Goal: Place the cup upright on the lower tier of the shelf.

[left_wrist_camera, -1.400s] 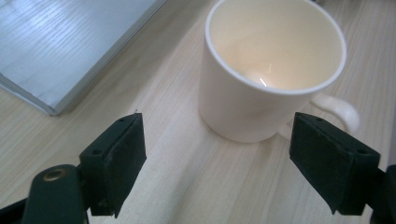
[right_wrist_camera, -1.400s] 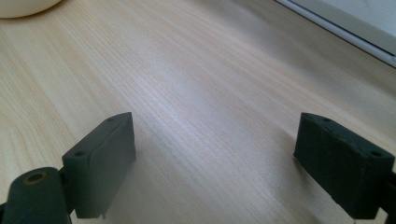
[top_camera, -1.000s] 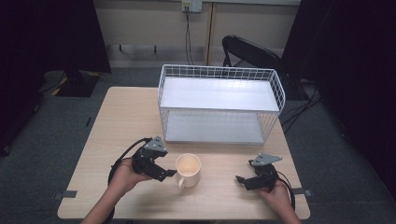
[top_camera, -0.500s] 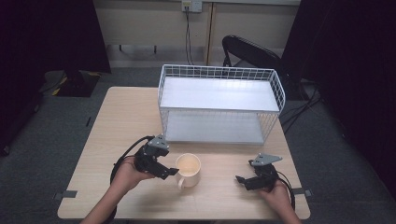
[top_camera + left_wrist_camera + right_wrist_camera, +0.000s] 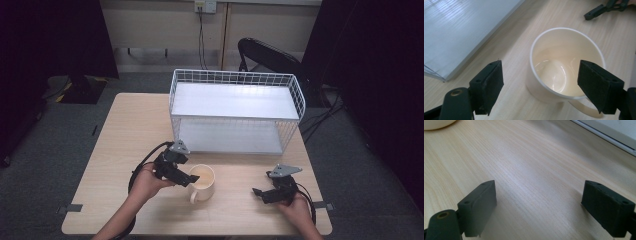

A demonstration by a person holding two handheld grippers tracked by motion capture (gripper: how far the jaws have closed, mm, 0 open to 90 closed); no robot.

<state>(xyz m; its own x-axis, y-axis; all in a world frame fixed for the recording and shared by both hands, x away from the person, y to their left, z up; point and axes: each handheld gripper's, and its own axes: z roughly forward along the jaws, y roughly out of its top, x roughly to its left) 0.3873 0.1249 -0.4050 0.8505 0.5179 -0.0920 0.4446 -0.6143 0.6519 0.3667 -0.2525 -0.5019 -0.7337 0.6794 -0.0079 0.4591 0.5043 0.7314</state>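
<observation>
Mug (image 5: pixel 564 67) between wide-open left tongs (image 5: pixel 550 87), right tongs (image 5: pixel 546 207) wide open, empty

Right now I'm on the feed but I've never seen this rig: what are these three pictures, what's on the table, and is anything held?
No robot here: a person holds a two-jaw tool in each hand. The high view looks down on the wooden table. On it stand a white wire rack with two shelves and a cream mug, empty and upright. The other two pictures come from cameras riding on the tools. The left gripper has its jaws open around the mug's rim, not closed on it. The right gripper is open over bare wood, apart from the mug. Nothing is held.
</observation>
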